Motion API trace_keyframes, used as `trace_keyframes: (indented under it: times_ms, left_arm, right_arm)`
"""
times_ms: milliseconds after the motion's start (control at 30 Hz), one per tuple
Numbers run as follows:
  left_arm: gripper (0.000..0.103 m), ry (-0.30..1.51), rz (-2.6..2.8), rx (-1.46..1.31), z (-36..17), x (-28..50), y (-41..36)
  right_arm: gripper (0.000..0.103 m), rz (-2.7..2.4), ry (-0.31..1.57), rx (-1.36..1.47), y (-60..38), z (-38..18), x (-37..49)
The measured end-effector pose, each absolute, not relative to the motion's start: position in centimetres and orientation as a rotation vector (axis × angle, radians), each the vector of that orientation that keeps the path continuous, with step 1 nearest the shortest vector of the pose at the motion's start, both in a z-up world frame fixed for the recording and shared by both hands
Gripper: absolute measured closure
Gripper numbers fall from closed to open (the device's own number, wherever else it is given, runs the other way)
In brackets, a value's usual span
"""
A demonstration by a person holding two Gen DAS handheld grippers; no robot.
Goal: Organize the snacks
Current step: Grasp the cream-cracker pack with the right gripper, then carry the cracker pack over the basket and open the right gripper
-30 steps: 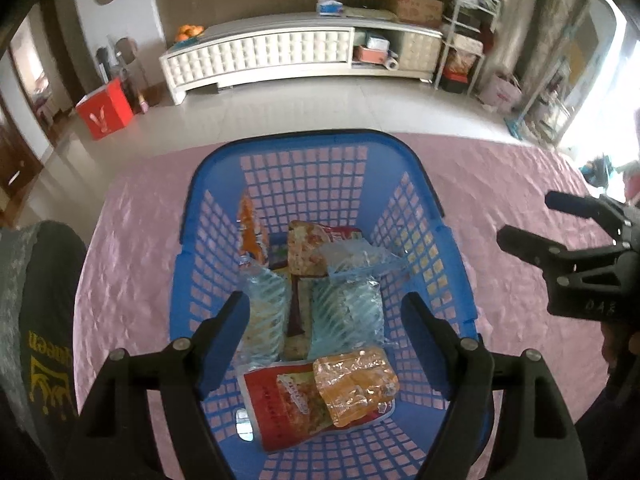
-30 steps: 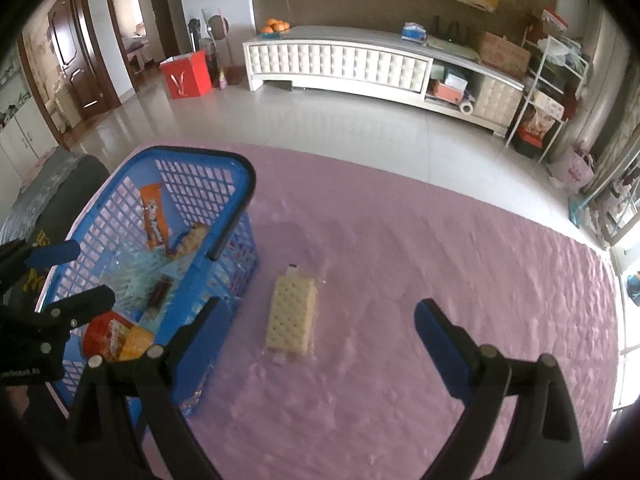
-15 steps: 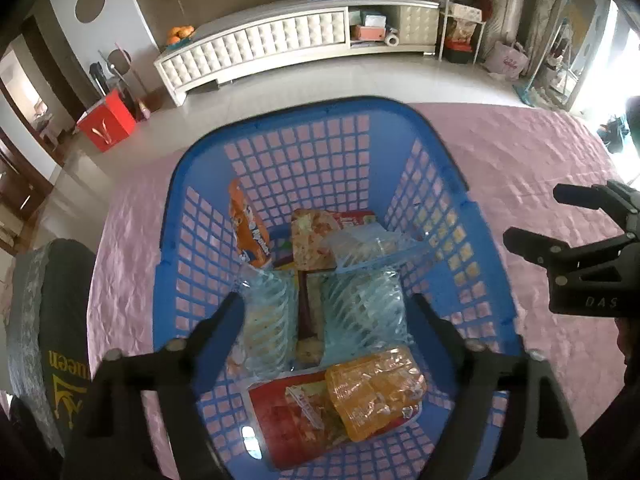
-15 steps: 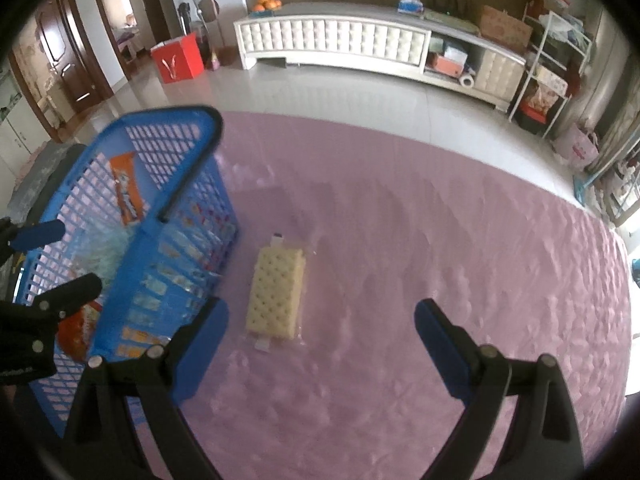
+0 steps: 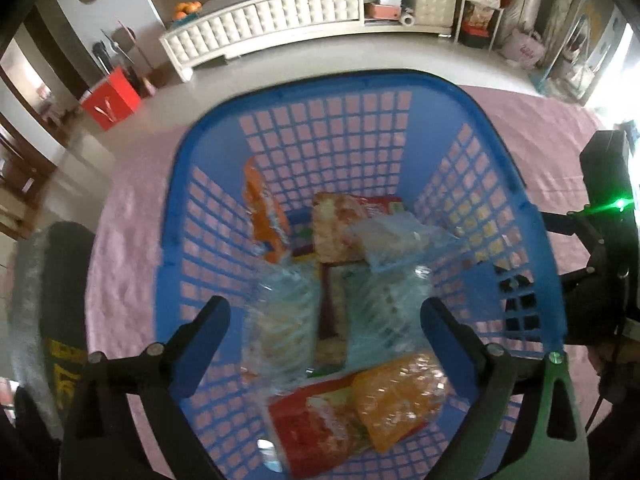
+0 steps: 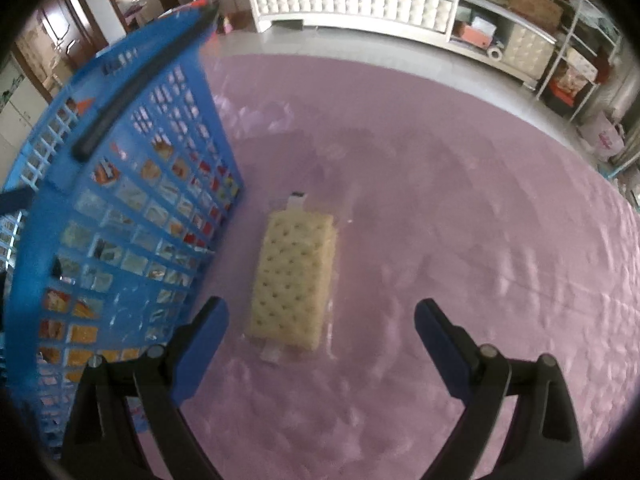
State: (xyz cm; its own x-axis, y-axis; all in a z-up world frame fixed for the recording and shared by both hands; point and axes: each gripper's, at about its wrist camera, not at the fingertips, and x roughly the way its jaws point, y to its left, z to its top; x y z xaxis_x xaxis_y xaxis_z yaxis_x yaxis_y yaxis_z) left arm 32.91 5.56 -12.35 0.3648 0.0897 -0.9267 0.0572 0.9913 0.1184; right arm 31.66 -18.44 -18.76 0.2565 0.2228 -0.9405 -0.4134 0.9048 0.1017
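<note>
Left wrist view: the left gripper [image 5: 324, 320] hangs over a blue lattice basket [image 5: 332, 132], its blue-padded fingers [image 5: 208, 328] spread wide and holding nothing. The basket stands on a worktop covered by a pink quilted cloth [image 5: 532, 120]. Inside lie several wrapped snacks: an orange sachet [image 5: 266, 220] leaning against the left wall; a red-and-cream packet [image 5: 340, 228] at the far end; three clear wrappers with pale biscuits, one crumpled [image 5: 396, 240] and two side by side [image 5: 284, 332] [image 5: 380, 312] in the middle; and, nearest the camera, a red pouch [image 5: 320, 428] partly overlapped by a translucent orange bag [image 5: 396, 396]. The picture is motion-blurred, so no print can be read. A dark cylinder with yellow lettering [image 5: 52, 320] stands left of the basket. At the right edge appears the black body of the right gripper [image 5: 600, 272], showing a green light.

Right wrist view: the right gripper [image 6: 322, 320] is also spread wide and empty. Between and just ahead of its fingers [image 6: 436, 332] lies a biscuit pack [image 6: 294, 276]: a cream rectangular cracker with rows of small holes, sealed in clear film with a tab at each end. It lies flat on the pink cloth [image 6: 480, 200], lengthwise away from the camera, just beside the basket [image 6: 132, 216] but apart from it. Snack colours show through the basket's side lattice. A white tufted cabinet [image 6: 352, 4] lines the far wall.
</note>
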Motion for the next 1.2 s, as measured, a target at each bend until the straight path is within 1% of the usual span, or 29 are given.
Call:
trace_keyframes:
  times_ms: [267,333,400,433,467,500,533,633,767,1000,1200]
  left_arm:
    - [0.008,1.212,0.026,0.158,-13.1,33.9,5.3]
    - [0.008,1.198,0.032,0.183,-12.9,33.9,4.8]
    - [0.008,1.188,0.027,0.205,-12.8,33.7,4.2]
    - [0.008,1.187,0.022,0.214,-12.8,33.6,4.0]
    - [0.008,1.183,0.022,0.231,-12.9,33.5,3.8]
    - [0.008,1.176,0.026,0.246,-12.8,33.5,3.6]
    - [0.008,1.168,0.028,0.259,-12.6,33.5,3.4]
    - [0.008,1.147,0.010,0.258,-12.2,32.9,3.2]
    - [0.008,1.133,-0.025,0.216,-11.6,32.0,3.5]
    - [0.008,1.086,-0.086,0.109,-9.3,30.0,3.9]
    - [0.007,0.946,-0.127,0.041,-5.2,26.6,4.1]
  right_arm:
    - [0.007,0.446,1.258,-0.173,-18.5,-20.6,32.6]
    - [0.009,0.445,1.228,-0.206,-18.2,-20.5,32.4]
    - [0.018,0.429,1.187,-0.249,-17.6,-20.3,31.6]
    - [0.028,0.432,1.169,-0.264,-17.3,-20.2,31.1]
    - [0.041,0.450,1.155,-0.272,-16.9,-20.2,30.7]
    - [0.049,0.459,1.145,-0.279,-16.5,-20.0,30.3]
    - [0.051,0.458,1.148,-0.281,-16.4,-19.9,30.0]
    - [0.053,0.458,1.155,-0.264,-16.5,-19.7,29.3]
    - [0.053,0.463,1.178,-0.163,-18.0,-18.4,28.8]
    - [0.053,0.429,1.095,-0.137,-18.4,-12.6,25.0]
    - [0.053,0.428,0.977,-0.141,-17.4,-6.2,21.5]
